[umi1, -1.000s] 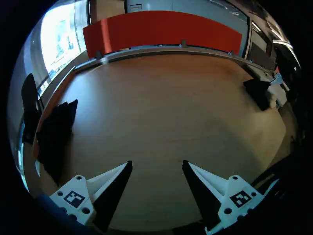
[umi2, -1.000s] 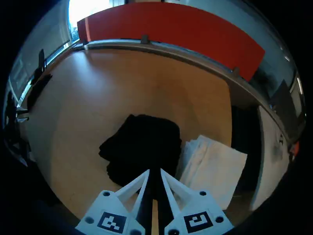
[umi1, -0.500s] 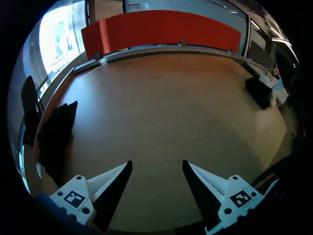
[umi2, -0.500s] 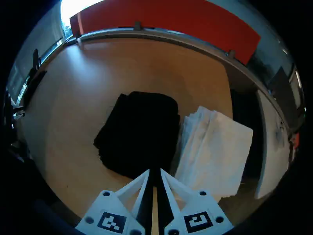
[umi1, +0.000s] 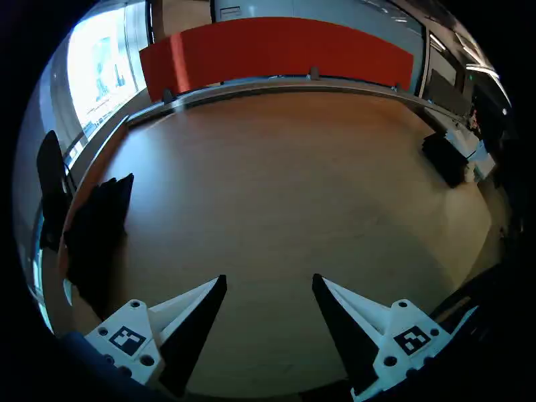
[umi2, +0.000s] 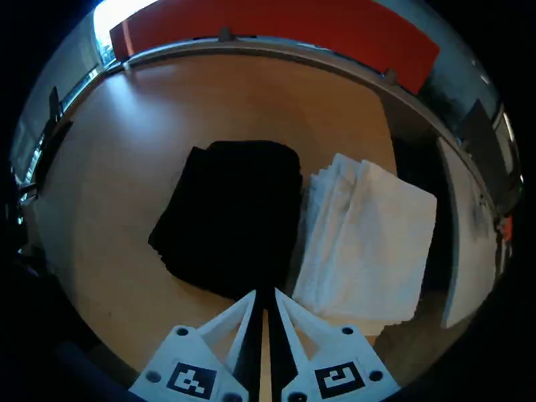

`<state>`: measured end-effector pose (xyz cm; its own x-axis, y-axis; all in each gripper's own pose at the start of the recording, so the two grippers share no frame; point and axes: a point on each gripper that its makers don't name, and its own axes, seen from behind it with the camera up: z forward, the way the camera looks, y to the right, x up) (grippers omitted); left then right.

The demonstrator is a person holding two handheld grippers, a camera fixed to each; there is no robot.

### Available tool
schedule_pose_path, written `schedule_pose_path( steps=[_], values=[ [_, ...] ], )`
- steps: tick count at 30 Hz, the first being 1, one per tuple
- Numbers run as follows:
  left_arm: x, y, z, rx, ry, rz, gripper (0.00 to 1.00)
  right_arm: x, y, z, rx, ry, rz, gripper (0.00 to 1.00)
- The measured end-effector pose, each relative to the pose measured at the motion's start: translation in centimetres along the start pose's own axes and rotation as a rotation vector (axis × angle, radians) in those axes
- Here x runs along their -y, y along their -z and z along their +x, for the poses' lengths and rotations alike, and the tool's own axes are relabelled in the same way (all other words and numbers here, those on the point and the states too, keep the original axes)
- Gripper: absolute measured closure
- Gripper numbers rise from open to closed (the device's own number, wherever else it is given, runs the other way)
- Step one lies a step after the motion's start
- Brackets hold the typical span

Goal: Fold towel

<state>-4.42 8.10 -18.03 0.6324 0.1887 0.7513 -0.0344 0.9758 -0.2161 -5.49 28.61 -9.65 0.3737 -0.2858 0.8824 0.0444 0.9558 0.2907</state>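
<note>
Hovering over the wooden table (umi1: 281,181), the left gripper (umi1: 268,281) had its jaws spread wide and held nothing, with only tabletop showing in the gap. In the left gripper view a heap of dark cloth (umi1: 94,228) lay at the table's left edge. An orange partition (umi1: 281,47) ran along the far side, with a bright window (umi1: 100,60) beyond its left end.

The right gripper (umi2: 265,292) was drawn in to a thin slit, its tips right at the near edge of the black towel (umi2: 231,214). From where I stood I couldn't tell whether any cloth was caught in that slit. The black towel lay folded flat on the table, roughly in the middle of the right gripper view. Just beside it on the right, touching or very nearly so along one edge, sat a stack of white towels (umi2: 368,241). The stack was folded and squared up, with its layered edges facing the black one. Both lay towards the table's right end, with the orange partition behind them.
</note>
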Motion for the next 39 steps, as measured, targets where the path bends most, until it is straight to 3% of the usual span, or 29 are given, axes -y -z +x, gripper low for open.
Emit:
schedule_pose_path(
  steps=[17, 23, 25, 35, 39],
  values=[
    [0.0, 0.0, -0.1, 0.003, -0.002, 0.004, 0.05, 0.5, -0.7, -1.2, 0.020, -0.003, -0.006, 0.95],
    [0.0, 0.1, -0.1, 0.002, 0.001, 0.002, 0.05, 0.5, -0.5, -1.4, 0.016, 0.006, -0.020, 0.89],
    [0.0, 0.1, -0.1, 0.001, 0.001, 0.002, 0.05, 0.5, -0.4, -1.5, 0.013, 0.012, -0.025, 0.82],
    [-0.1, 0.1, -0.2, -0.009, 0.008, -0.006, 0.05, 1.9, 0.4, -0.1, -0.044, 0.004, -0.020, 0.18],
    [0.0, 0.2, -0.2, -0.015, 0.011, -0.009, 0.05, 2.5, 0.6, 0.8, -0.075, -0.012, -0.022, 0.10]
  ],
)
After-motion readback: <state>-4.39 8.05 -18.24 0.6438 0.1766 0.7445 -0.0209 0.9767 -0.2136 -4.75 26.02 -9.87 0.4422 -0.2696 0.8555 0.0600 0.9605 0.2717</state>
